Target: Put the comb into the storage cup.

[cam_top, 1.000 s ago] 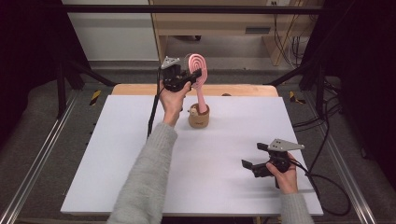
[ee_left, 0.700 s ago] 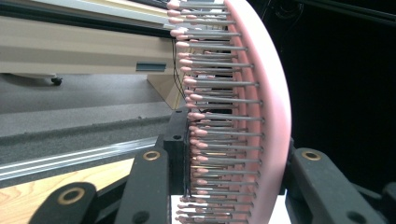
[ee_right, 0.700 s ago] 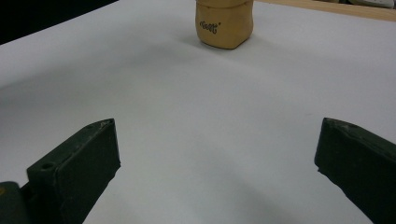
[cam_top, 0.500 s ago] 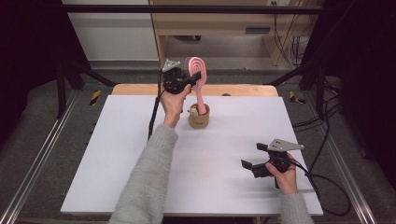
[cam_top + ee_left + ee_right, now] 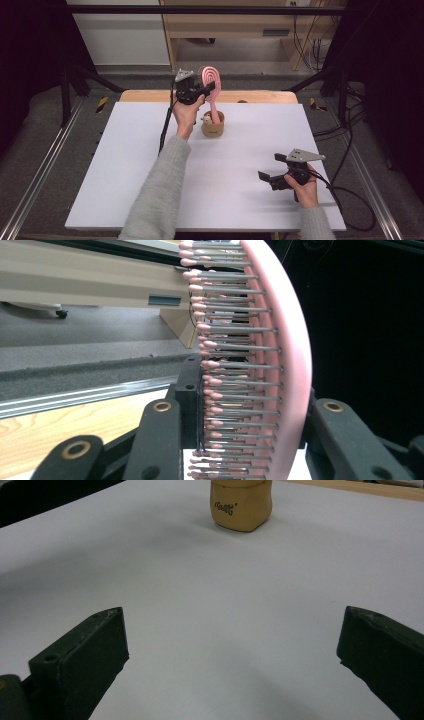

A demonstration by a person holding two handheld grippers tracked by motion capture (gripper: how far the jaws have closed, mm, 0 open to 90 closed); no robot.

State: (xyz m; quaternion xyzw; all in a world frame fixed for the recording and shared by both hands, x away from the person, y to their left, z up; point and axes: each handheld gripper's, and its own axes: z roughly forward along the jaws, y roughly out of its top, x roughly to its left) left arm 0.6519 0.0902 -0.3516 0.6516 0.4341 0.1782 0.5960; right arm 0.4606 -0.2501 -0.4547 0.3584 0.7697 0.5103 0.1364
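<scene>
White table (image 5: 150, 165) below. Left gripper (image 5: 202, 92) pinches pink brush (image 5: 212, 82), handle down in cup (image 5: 213, 125). Could tip cup if pushed sideways. Right gripper (image 5: 270, 176) spread wide, holding nothing.

A pink plastic hairbrush (image 5: 212, 90) with grey metal bristles tipped pink stands in a tan wooden cup (image 5: 213, 125) bearing dark lettering, on a plain white tabletop (image 5: 150, 165) with a light wood edge at twelve o'clock.
</scene>
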